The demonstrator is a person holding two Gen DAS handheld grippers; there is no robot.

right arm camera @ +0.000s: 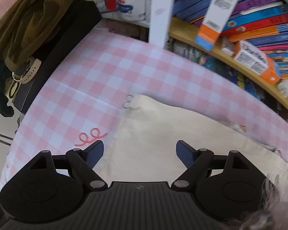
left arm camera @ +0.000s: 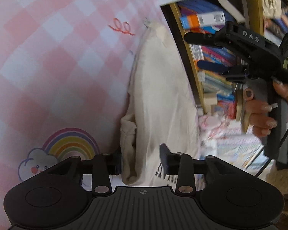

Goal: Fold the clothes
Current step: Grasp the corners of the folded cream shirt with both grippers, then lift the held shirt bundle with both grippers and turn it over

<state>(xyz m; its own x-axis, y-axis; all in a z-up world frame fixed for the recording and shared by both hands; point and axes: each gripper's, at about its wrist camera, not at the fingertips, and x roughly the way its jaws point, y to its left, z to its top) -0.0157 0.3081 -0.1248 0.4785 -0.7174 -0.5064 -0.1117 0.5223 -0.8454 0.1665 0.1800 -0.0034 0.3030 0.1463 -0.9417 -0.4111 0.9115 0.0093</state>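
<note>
Garment: cream fabric garment [left arm camera: 159, 95] with dark printed lettering near one edge, lying flat on the pink-and-white checked cloth [left arm camera: 48, 57] that covers the worktop; in the right wrist view the same cream fabric garment [right arm camera: 163, 134] spreads out below the gripper, one corner next to a small grey squiggle print
Left gripper: left gripper [left arm camera: 141, 161] has its jaws part-way apart, with a bunched fold of the cream garment between them; the left finger is partly hidden behind the fold, so whether the pads press the cloth cannot be told
Right gripper: right gripper [right arm camera: 140, 153] has its jaws wide apart and holds nothing, hovering over the garment's edge; in the left wrist view the right gripper [left arm camera: 197, 49] is raised off the worktop, with a hand [left arm camera: 263, 115] with decorated nails on its grey handle
Cloth prints: rainbow-and-cloud print [left arm camera: 53, 153] just left of the left gripper; red curl print [right arm camera: 90, 137] just beside the right gripper's left finger
Surroundings: curved wooden bookshelf [right arm camera: 230, 57] full of colourful books beyond the worktop; olive-green crumpled fabric [right arm camera: 28, 19] heaped on a black box at the far left corner
</note>
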